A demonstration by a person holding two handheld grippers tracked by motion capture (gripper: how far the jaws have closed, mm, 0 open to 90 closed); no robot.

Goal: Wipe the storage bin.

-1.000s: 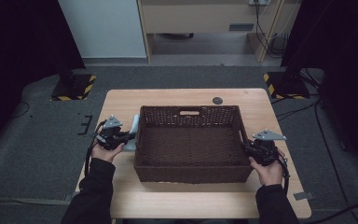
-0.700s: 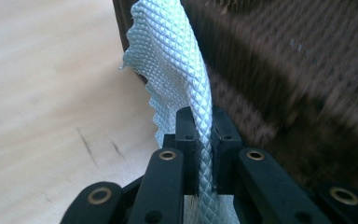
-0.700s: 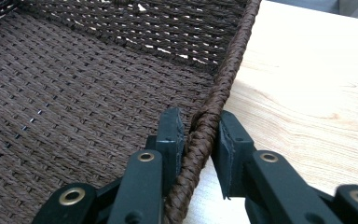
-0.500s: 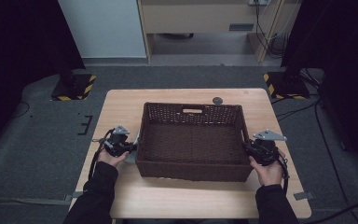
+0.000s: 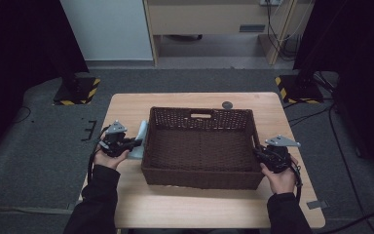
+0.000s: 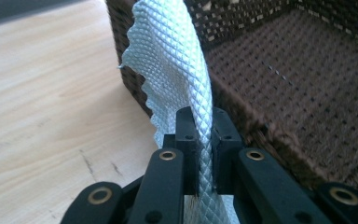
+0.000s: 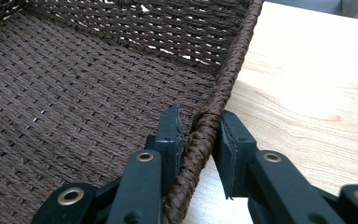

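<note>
A dark brown woven basket [image 5: 202,178] stands in the middle of the wooden table [image 5: 199,207], with nothing inside it. My left gripper [image 5: 136,143] is beside the basket's left wall, shut on a pale grey-blue textured cloth [image 5: 140,136]. In the left gripper view the cloth [image 6: 172,60] rises upright from between the jaws of that gripper [image 6: 204,123], next to the basket's wall [image 6: 121,28]. My right gripper [image 5: 257,153] is at the basket's right side. In the right gripper view, the right gripper [image 7: 199,130] has one jaw inside and one outside, clamping the braided rim [image 7: 233,60].
A small dark round disc [image 5: 227,104] lies on the table behind the basket. Bare wood runs along the near edge and to the right of the basket [image 7: 307,84]. Black-and-yellow striped stand feet [image 5: 78,92] sit on the grey floor beyond the table.
My left gripper dipped toward the near side with the cloth, then came back up beside the basket's left wall. The right gripper and the basket stayed put.
</note>
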